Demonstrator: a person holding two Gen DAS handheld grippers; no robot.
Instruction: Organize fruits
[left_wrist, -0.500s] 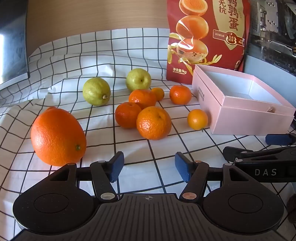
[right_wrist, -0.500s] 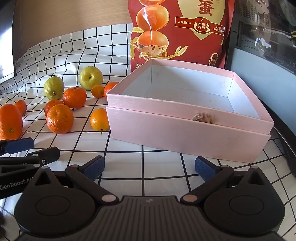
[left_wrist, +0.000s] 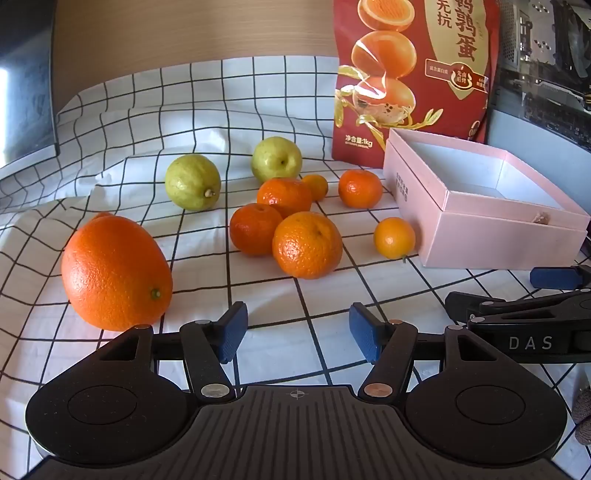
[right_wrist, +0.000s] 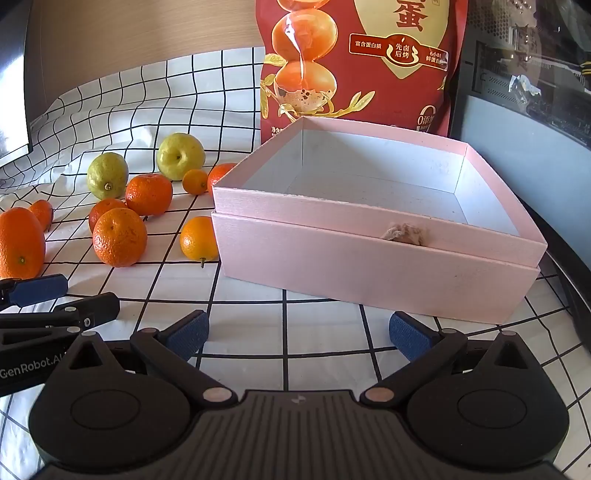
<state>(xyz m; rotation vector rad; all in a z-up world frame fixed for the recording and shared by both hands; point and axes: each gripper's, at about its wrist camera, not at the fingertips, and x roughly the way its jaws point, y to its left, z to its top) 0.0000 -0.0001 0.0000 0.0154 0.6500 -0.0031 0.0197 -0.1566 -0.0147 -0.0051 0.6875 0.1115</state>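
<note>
fruits (left_wrist: 307, 244) | ahead of left tongs (left_wrist: 297, 332) | tongs empty

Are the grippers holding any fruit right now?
No. The left gripper and right gripper are both open, with only the checked cloth between their fingers. All the fruit lies on the cloth.

Seven orange citrus (left_wrist: 307, 244) — two green fruits (left_wrist: 192, 181), one box (left_wrist: 509, 243)

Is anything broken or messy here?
Mostly no. The pink box has a torn, scuffed patch on its front rim, where the pink paper looks ripped. The checked cloth is rumpled behind the fruit. No fruit looks squashed or spilled.
</note>
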